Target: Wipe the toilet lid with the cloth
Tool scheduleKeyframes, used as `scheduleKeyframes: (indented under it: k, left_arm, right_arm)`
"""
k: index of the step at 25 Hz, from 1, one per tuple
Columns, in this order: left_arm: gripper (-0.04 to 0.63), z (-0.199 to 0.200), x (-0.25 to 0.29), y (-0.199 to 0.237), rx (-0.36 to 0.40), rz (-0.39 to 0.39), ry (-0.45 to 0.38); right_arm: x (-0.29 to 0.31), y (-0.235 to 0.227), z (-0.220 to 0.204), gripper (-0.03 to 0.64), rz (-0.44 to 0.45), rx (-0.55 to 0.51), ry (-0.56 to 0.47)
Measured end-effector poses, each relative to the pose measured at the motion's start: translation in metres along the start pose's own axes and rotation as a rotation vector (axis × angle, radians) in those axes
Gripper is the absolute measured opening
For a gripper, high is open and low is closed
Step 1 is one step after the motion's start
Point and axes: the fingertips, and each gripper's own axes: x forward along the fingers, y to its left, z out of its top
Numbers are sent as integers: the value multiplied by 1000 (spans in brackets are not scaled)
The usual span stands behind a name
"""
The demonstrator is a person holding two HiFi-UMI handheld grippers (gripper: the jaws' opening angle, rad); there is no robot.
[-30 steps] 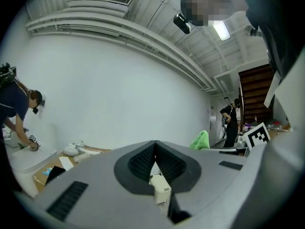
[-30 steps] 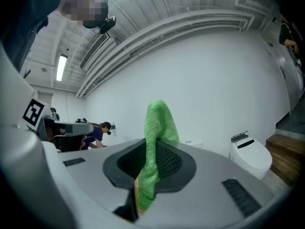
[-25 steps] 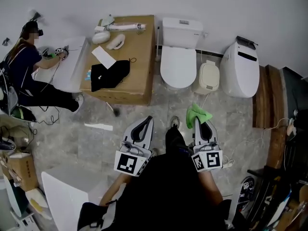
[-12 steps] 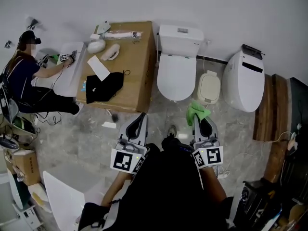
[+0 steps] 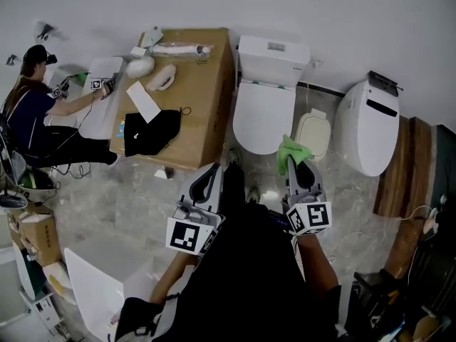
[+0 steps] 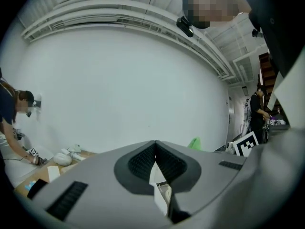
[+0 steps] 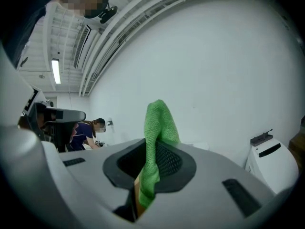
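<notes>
Clamping one bright green fabric cloth (image 5: 288, 150) in right gripper (image 5: 295, 168), just before one closed white oval toilet lid (image 5: 262, 116). Holding left gripper (image 5: 212, 177) pressed together, empty, front-left of lid.

Probably a test lab or workshop, not a bathroom: a toilet (image 5: 265, 98) and a second toilet (image 5: 368, 123) stand side by side against a bare white wall (image 5: 342, 13). A big cardboard box (image 5: 199, 84) sits beside them, and a person (image 5: 32, 112) works seated on the stone floor (image 5: 128, 198).

Cloth (image 7: 159, 120): lower end hidden between the jaws of the right hand-held gripper (image 7: 152, 143). Small items (image 5: 153, 59) on the table (image 5: 206, 112), 11 o'clock: too small to identify. Clutter (image 5: 399, 291), 5 o'clock: dark, cut off by the edge.
</notes>
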Motion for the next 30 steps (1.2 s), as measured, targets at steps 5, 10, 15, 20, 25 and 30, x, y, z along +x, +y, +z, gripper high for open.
scheduleKeyframes:
  k: [5,10,15,20,25,30]
  left_arm:
    - [-2,-2,53,26,-10,-27,6]
    - [-2,-1,109,64,-35,-47,-6]
    - [-2,-4,166,112,-34,-43,61]
    - [-2,-17,211,153,-81,-34,89]
    - [-2,-39,250,197,-114,-9,123]
    - [-2,-72,280,229,-120,-2,151]
  right_arm:
    - [57,-23,-7,52,-5,3,34]
    - [124,-49,-19,52,-31,3,89]
    - [201,-70,-38,52,-42,2,163]
    - [272,-90,-64,52,-37,-8,227]
    - [336,-119,-109,52,-51,-10,301]
    - [394,-148,-173,52,-63,-24,394]
